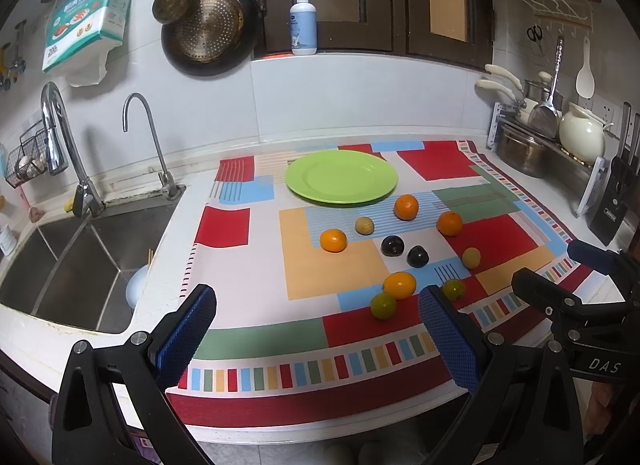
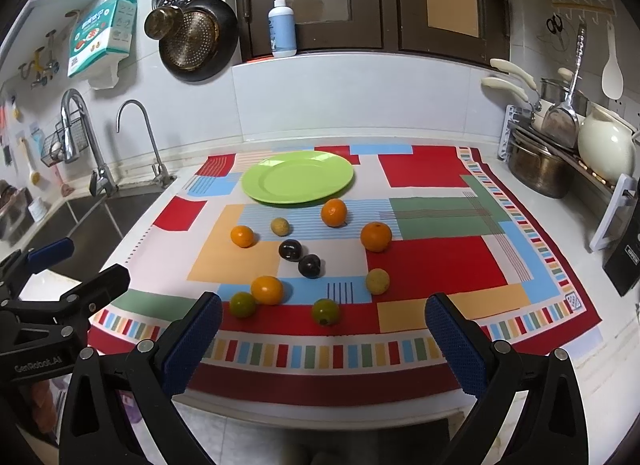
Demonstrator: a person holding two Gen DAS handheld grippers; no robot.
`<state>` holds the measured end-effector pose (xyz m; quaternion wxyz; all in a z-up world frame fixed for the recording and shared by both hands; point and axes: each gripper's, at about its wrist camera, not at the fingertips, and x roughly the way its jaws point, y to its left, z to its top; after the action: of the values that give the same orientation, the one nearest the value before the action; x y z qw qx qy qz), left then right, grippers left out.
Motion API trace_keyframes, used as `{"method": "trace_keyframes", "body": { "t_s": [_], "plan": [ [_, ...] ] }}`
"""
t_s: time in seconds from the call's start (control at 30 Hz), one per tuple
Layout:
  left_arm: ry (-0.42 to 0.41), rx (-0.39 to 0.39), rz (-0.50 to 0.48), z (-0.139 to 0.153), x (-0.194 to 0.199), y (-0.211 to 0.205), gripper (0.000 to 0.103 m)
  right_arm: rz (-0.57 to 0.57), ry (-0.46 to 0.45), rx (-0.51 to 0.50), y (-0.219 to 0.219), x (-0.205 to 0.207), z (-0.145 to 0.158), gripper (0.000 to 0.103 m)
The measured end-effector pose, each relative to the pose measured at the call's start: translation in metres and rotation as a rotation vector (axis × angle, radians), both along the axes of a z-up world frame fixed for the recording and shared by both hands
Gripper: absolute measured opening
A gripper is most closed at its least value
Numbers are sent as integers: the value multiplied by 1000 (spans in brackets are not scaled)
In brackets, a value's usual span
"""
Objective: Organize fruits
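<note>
Green plate at back of patterned cloth w/ nothing on it. Fruits scattered on cloth in front of plate, ahead of both grippers. Left gripper & right gripper: jaws wide apart, holding nothing.

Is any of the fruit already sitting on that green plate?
No, the green plate is bare, and all the fruit, such as the nearest orange, lies on the patterned cloth in front of it.
</note>
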<state>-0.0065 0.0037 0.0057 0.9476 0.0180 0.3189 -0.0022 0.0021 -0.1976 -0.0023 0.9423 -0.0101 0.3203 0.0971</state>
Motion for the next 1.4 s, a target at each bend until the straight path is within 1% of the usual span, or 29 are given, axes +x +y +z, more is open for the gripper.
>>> {"method": "trace_keyframes", "body": {
  "t_s": [0.6, 0.87, 1.07, 1.2, 1.27, 1.33, 1.4],
  "plan": [
    [16, 0, -3, 1, 7, -5, 103, 4, 12, 3, -5, 4, -2, 102],
    [39, -5, -20, -9, 20, -8, 102, 17, 35, 0, -6, 15, -7, 102],
    [79, -10, -50, -25, 32, -12, 92, 28, 78, -4, -5, 28, -19, 102],
    [116, -24, -81, -38, 40, -15, 80, 37, 109, -17, -3, 37, -30, 102],
    [142, -32, -102, -47, 44, -16, 76, 46, 130, -20, -1, 42, -37, 99],
    [162, -40, -127, -56, 48, -19, 68, 55, 154, -24, 0, 47, -45, 95],
    [173, -43, -148, -61, 51, -21, 63, 64, 176, -22, 1, 51, -52, 90]
  ]
}}
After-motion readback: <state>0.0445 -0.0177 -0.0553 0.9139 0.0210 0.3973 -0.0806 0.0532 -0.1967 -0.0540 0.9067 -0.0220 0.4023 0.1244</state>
